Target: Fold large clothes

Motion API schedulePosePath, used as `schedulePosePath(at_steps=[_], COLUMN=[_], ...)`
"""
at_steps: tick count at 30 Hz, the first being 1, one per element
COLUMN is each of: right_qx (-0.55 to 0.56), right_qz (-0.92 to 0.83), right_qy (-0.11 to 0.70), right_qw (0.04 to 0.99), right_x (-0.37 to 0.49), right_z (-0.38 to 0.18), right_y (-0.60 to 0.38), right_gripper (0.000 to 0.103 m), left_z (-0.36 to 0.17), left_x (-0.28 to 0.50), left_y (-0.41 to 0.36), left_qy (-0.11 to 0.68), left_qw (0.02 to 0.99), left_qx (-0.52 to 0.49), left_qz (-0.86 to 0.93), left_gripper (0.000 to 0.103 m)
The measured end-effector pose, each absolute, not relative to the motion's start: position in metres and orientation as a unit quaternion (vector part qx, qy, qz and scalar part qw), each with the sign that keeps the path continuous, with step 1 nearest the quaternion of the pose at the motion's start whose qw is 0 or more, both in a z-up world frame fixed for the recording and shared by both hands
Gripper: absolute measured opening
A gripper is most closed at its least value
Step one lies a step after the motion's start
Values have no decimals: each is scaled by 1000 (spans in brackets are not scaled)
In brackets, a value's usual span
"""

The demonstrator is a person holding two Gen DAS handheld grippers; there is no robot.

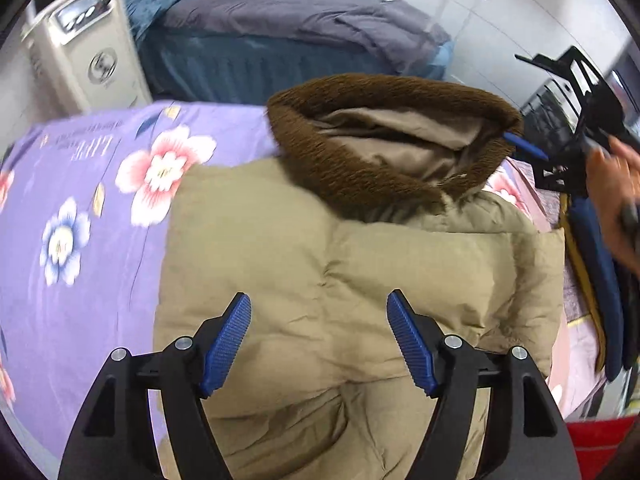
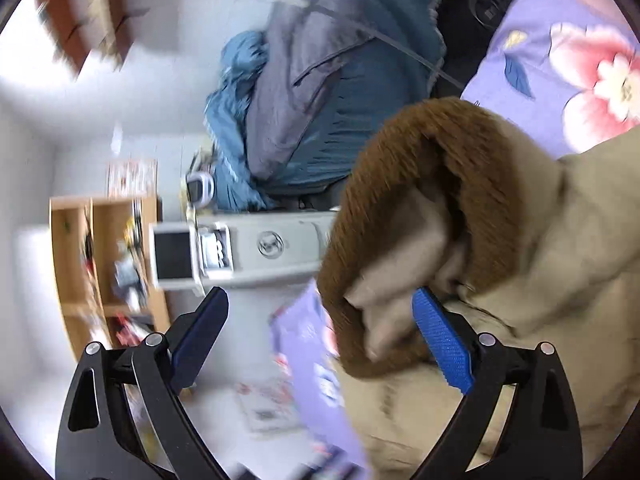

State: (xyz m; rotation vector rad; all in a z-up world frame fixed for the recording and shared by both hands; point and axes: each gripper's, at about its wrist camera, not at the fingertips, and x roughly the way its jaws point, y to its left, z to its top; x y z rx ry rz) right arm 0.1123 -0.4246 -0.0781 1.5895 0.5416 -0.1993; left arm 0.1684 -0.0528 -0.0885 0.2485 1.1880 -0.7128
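A tan padded coat (image 1: 360, 272) lies folded on the purple flowered sheet (image 1: 80, 312), its brown fur-trimmed hood (image 1: 384, 140) at the far end. My left gripper (image 1: 319, 300) hovers just over the coat's body, open, with nothing between its blue pads. In the left wrist view my right gripper (image 1: 568, 120) shows at the right edge in a person's hand (image 1: 612, 188), one blue finger (image 1: 524, 146) beside the hood rim. In the right wrist view my right gripper (image 2: 320, 296) stands wide open at the hood (image 2: 420, 200). Fur and lining lie partly between its fingers, unclamped.
A second bed with blue and grey bedding (image 1: 280, 20) stands beyond. A white appliance (image 1: 88, 56) is at the far left. Folded dark blue clothes (image 1: 600, 280) are stacked right of the coat, with something red (image 1: 596, 440) below. A wooden shelf (image 2: 100, 260) stands by the wall.
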Motion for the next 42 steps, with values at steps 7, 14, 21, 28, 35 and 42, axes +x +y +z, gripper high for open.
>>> schedulePosePath(at_steps=[7,14,21,28,35,42], right_qx=[751,639,612,589,557,509], right_qz=[-128,-90,-62,-47,-127,-159], right_qy=[263,276,254,303,398,435], right_qw=[592,712,746,748,718,726], right_x=[148,108,-7,-96,-133,-120], right_z=[-129,-78,-55,-76,-144,-149], right_y=[-435,-403,-366,-324,-308,-308], right_gripper=[27,13,13,13,13,15], left_z=[-88,-88,-71,-29,-40,-157], left_x=[167,166,157,133,136,90], left_y=[-42,-43,-58,-65,-97,-115], left_qy=[552,552,536,487,503,583], left_qw=[766,766,768,773,752,681], left_qx=[111,112,51,41,107,240], left_qz=[-310,-310,-347,-405,-411,-372], left_gripper=[69,69,69,70,74,70])
